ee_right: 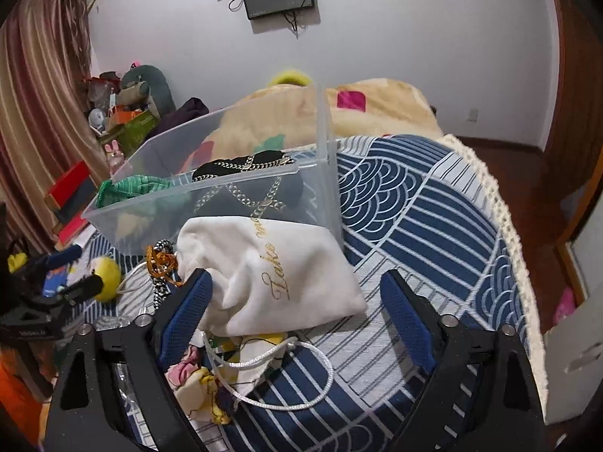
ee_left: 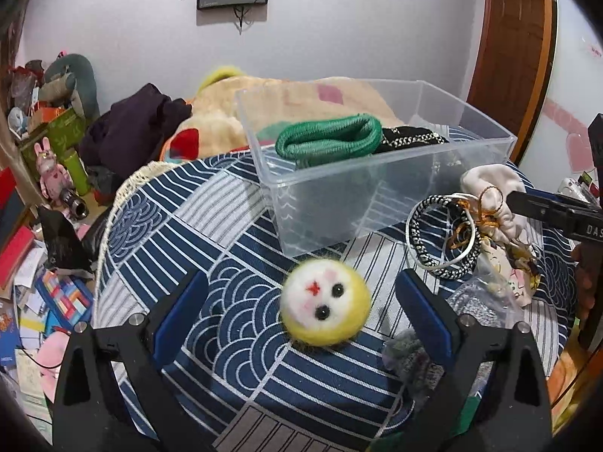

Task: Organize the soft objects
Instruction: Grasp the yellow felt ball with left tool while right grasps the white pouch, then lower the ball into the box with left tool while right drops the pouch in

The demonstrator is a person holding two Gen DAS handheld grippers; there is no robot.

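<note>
A round yellow and white felt face toy (ee_left: 324, 303) lies on the blue patterned cloth (ee_left: 226, 226), between the spread fingers of my open left gripper (ee_left: 301, 312). A clear plastic bin (ee_left: 377, 173) behind it holds a green rope bundle (ee_left: 328, 139) and a black item with gold chain (ee_left: 410, 137). My right gripper (ee_right: 294, 309) is open around a white drawstring pouch (ee_right: 271, 263) with gold lettering, which lies in front of the bin (ee_right: 211, 196). The toy also shows in the right wrist view (ee_right: 107, 275).
A black and white cord ring (ee_left: 441, 237), a gold tie and a printed cloth pouch (ee_left: 516, 282) lie right of the toy. A grey knit item (ee_left: 410, 354) sits by my left gripper's right finger. A beige blanket (ee_left: 264, 101) lies behind the bin. The floor at left is cluttered.
</note>
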